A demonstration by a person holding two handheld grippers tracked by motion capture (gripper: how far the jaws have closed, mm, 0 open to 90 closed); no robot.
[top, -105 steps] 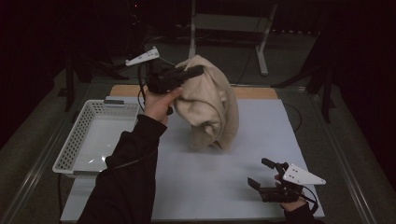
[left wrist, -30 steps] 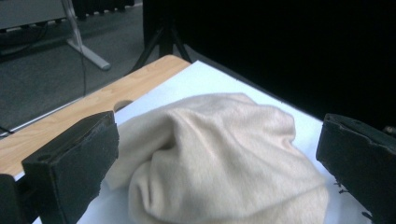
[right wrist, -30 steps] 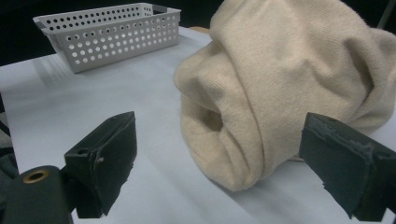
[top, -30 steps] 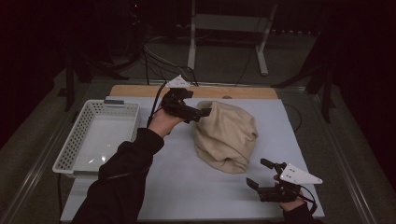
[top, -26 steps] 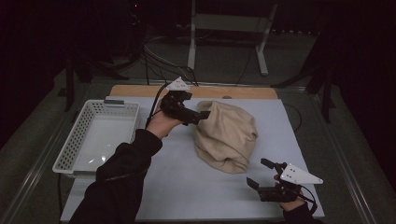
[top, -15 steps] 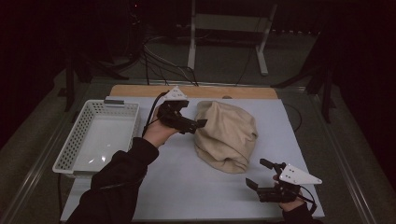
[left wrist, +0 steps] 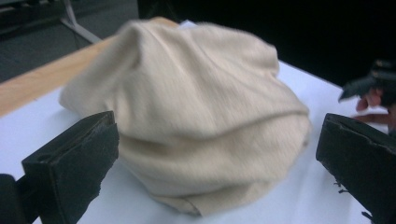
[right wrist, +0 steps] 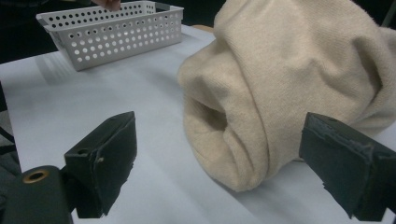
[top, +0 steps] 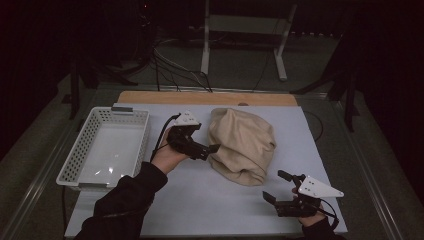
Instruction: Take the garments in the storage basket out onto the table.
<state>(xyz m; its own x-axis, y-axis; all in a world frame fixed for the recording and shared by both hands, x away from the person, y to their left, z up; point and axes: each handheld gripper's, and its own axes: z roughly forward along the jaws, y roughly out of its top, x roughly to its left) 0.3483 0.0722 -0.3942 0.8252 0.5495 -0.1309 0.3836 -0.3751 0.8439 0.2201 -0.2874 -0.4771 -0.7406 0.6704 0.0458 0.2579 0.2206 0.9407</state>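
Observation:
A bunched beige cloth [top: 243, 145] lies in a rounded heap on the white table top [top: 190, 200]. My left gripper [top: 207, 137] hangs just left of the heap, pointing at it, open and apart from it. In the left gripper view the cloth [left wrist: 196, 121] sits ahead of the wide-spread jaws of the left gripper [left wrist: 217, 135]. My right gripper [top: 273, 185] rests near the table's front right, open, a short way from the heap. In the right gripper view the cloth [right wrist: 289, 84] lies beyond the parted jaws of the right gripper [right wrist: 219, 135].
A white perforated basket [top: 75, 155] stands at the table's left side, also seen as the basket [right wrist: 116, 30] in the right gripper view. A wooden strip [top: 200, 97] runs along the far edge. Cables and a stand's legs lie on the floor behind.
The cloth, earlier held up by my left gripper, now lies on the table. The left gripper has let go and drawn back to the left and nearer. The right gripper has stayed put.

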